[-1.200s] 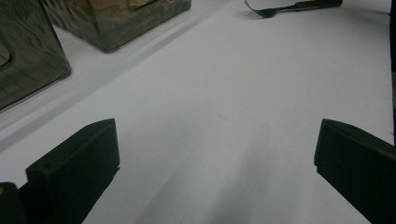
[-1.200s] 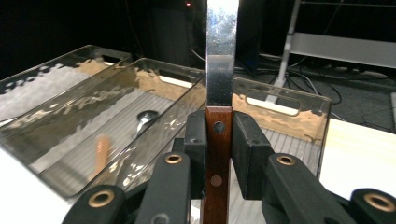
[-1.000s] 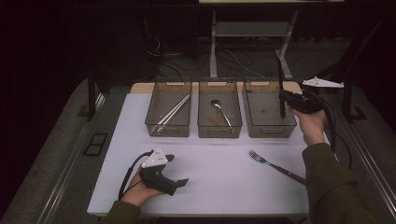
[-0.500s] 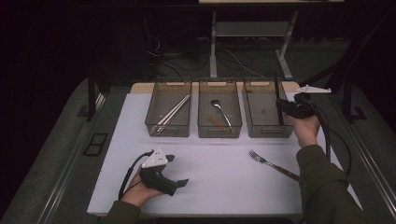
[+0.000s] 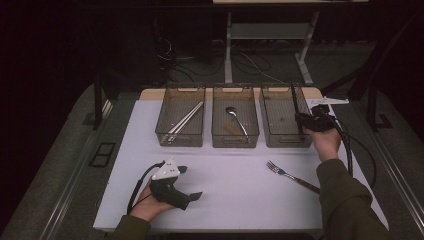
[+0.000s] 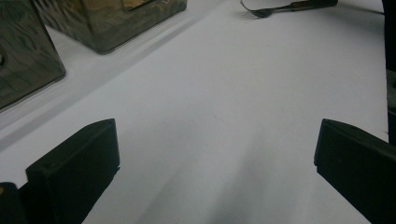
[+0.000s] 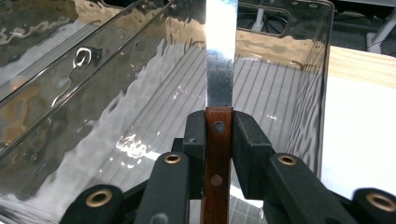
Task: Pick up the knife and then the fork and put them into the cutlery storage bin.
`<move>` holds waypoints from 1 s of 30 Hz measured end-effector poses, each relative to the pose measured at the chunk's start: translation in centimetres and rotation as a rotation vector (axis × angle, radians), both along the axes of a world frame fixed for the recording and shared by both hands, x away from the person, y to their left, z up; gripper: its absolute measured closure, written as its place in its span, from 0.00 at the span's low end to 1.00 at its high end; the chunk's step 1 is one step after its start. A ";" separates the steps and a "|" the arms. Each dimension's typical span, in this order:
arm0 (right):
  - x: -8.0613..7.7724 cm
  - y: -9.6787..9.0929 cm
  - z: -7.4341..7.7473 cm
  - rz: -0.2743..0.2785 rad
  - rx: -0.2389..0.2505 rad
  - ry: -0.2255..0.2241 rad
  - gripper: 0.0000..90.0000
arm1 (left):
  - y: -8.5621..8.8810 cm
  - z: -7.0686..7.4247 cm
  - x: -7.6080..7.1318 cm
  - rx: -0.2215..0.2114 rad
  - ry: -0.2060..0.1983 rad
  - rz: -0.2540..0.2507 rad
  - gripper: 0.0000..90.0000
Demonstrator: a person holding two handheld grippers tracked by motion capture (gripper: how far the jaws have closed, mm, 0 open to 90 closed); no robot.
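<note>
Knife [image 7: 219,140] with a wooden handle and a flat steel blade is what the right gripper [image 7: 219,135] has hold of: its two black pads are clamped on either flat side of the riveted handle, just below where the blade begins. The blade runs straight up out of the jaws in the right gripper view and stands over the rightmost clear plastic bin [image 7: 299,93]; in the high view the right gripper [image 5: 312,121] sits at that bin's [image 5: 283,142] right wall with the dark blade rising above it.

By the look of it, the knife is rigid and fairly light, with most of the weight in the steel. The wood gives the pads a far better bite than the polished blade would, which is likely slick and thin enough to twist. Gripping at the top of the handle keeps the blade from swinging, so this hold seems sound.

Farther out, the middle bin [image 5: 235,142] holds a spoon [image 5: 235,118] and the left bin [image 5: 180,141] a pair of chopsticks [image 5: 185,121]. A fork [image 5: 290,176] lies on the white table [image 5: 235,200] near the person's right sleeve. The left gripper [image 5: 192,197] rests low on the table, jaws wide apart with nothing between them.
</note>
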State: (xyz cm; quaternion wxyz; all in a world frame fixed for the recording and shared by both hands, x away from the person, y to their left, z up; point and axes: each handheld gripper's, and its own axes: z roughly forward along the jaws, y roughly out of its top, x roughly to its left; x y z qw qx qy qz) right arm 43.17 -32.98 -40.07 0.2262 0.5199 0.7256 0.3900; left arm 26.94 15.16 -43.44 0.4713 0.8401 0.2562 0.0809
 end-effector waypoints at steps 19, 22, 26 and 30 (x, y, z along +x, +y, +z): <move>-2.9 -0.1 3.0 0.146 0.077 -0.016 0.54 | 0.1 0.0 0.0 0.004 0.000 0.001 0.00; -4.1 0.0 3.7 0.183 0.086 -0.029 0.50 | 0.1 0.0 0.0 0.005 0.001 0.000 0.00; -5.6 0.2 4.1 0.240 0.089 -0.031 0.46 | 0.2 0.0 0.1 0.007 0.000 0.001 0.00; -6.9 0.5 3.9 0.291 0.090 -0.032 0.43 | 0.3 -0.1 0.1 0.008 0.004 -0.001 0.00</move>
